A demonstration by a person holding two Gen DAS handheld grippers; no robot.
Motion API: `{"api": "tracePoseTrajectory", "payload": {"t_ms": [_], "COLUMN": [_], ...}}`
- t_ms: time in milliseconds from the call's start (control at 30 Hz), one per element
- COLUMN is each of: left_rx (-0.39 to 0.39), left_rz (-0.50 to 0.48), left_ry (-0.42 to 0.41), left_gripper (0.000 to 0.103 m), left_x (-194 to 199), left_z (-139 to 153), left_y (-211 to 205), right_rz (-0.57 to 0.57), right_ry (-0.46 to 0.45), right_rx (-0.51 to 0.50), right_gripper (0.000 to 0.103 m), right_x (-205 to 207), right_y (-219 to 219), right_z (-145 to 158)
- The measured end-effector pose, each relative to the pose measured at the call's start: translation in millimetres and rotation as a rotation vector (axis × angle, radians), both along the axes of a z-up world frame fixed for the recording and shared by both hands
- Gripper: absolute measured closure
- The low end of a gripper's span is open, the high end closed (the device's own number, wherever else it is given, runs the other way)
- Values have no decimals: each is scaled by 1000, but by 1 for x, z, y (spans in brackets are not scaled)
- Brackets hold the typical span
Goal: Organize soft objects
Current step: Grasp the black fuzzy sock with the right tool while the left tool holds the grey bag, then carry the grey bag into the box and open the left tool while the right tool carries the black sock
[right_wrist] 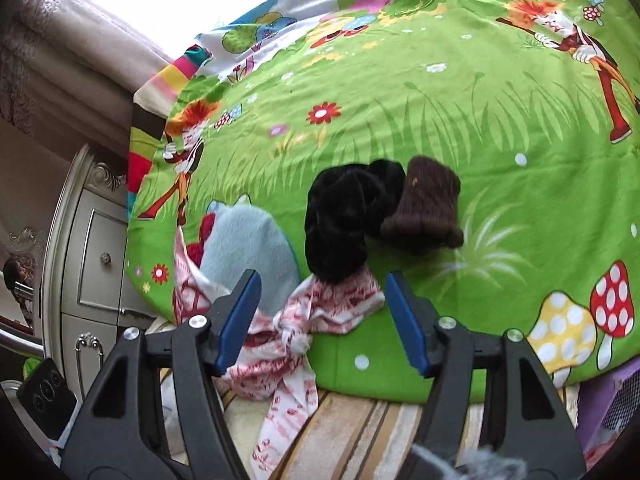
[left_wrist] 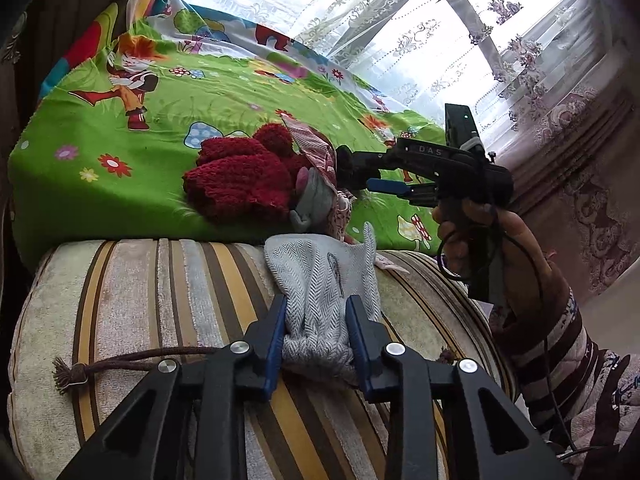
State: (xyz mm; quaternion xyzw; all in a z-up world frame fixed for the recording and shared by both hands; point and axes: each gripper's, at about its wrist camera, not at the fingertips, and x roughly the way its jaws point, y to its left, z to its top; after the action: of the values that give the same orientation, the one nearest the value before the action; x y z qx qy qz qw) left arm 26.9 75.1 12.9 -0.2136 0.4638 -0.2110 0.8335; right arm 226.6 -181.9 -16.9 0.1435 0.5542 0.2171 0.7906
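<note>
The green cartoon sheet (right_wrist: 400, 120) carries one black fleece piece (right_wrist: 340, 224), one brown knitted piece (right_wrist: 424, 208) and one pale blue plush piece (right_wrist: 248, 240). One red-and-white patterned cloth (right_wrist: 288, 344) trails off its edge. One grey herringbone piece (left_wrist: 320, 280) and one dark red fuzzy piece (left_wrist: 240, 176) complete the count.

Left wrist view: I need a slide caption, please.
Left gripper clamps a grey herringbone cloth on a striped cushion; right gripper reaches the pile.

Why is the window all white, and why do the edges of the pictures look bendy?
Left wrist view: daylight through the lace curtain is overexposed, so the window washes out white. Right wrist view: the fisheye lens bulges the green cartoon sheet into a dome and curves the cabinet; corners go dark; the centre stays sharp.
</note>
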Motion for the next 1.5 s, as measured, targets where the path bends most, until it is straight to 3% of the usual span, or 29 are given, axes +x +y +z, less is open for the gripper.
{"api": "tracePoseTrajectory", "payload": {"t_ms": [200, 267, 333, 400, 733, 1067, 1500], "left_rx": [12, 16, 19, 20, 42, 77, 97], "left_rz": [4, 8, 11, 12, 22, 6, -144], "left_ry": [-6, -9, -13, -16, -63, -117, -199], "left_gripper": [73, 73, 75, 75, 76, 76, 76], "left_x": [-1, -1, 0, -1, -2, -5, 9], "left_z": [2, 3, 5, 7, 28, 53, 83], "left_y": [-1, -2, -4, -5, -17, -34, -103], "right_rz": [-36, -41, -28, -18, 16, 19, -132], "right_ry": [29, 14, -19, -33, -195, -285, -375], "right_rx": [-63, -88, -111, -86, -38, 47, 44], "right_gripper": [38, 52, 83, 87, 89, 89, 89], "right_x": [23, 26, 27, 25, -11, -54, -121], "right_y": [11, 15, 15, 13, 3, -30, -147], "right_z": [-21, -24, -24, -21, 33, 76, 118]}}
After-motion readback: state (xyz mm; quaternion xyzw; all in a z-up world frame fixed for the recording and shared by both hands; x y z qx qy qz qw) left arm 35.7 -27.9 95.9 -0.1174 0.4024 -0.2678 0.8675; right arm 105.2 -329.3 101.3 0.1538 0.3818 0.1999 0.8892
